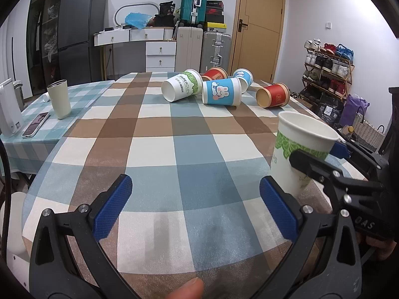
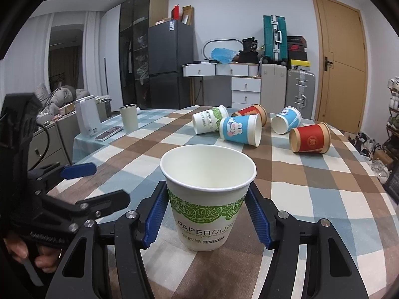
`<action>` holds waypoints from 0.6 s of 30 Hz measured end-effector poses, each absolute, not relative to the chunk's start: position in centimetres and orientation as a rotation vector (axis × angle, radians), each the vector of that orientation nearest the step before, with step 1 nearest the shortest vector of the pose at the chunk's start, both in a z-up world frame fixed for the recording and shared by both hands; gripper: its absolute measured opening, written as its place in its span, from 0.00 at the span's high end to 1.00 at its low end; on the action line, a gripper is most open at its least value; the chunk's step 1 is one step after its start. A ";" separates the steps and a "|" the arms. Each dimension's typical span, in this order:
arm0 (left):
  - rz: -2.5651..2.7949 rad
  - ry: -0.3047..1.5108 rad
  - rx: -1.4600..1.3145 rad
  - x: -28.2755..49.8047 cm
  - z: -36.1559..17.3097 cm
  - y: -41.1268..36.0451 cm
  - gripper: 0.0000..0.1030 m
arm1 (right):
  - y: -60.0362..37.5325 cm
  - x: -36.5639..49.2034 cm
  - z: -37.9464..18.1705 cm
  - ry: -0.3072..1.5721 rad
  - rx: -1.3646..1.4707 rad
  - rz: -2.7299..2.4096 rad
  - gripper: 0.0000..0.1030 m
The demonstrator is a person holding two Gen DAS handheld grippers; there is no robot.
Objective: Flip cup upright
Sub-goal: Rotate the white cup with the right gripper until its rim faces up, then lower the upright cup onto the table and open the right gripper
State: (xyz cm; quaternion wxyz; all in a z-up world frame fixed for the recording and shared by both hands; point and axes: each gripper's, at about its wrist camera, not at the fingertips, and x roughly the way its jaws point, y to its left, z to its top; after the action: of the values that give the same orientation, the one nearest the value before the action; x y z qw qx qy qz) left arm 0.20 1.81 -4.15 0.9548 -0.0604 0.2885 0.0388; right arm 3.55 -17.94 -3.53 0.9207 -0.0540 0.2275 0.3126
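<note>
Right gripper [image 1: 321, 154] is covering part of the white paper cup [image 1: 299, 149], cutting its lettering; behind the blue bunny cup [image 2: 240, 129], a red cup [image 2: 251, 111] is half hiding.

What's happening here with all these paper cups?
A person holding two handheld grippers is standing tipped paper cups upright. The right gripper clasps a white, green-leaf cup, mouth up, at the checkered table. The left gripper is open and empty. Five cups lie on their sides farther back.
</note>
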 end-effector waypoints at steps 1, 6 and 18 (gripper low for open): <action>0.079 0.586 -0.123 0.2 -4.1 1.8 0.01 | -17.8 3.9 -3.5 0.467 -0.103 0.629 0.39; 0.080 0.588 -0.122 0.2 -4.2 1.6 0.01 | -17.1 4.9 -3.2 0.471 -0.096 0.599 0.39; 0.080 0.587 -0.122 0.1 -4.3 1.7 0.01 | -16.7 4.6 -4.1 0.491 -0.140 0.629 0.37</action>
State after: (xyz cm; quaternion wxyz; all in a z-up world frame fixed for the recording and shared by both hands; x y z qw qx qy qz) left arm 0.15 1.68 -4.27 0.9546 -0.0601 0.2890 0.0396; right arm 4.63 -16.69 -4.05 0.9190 -0.0679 0.2390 0.3060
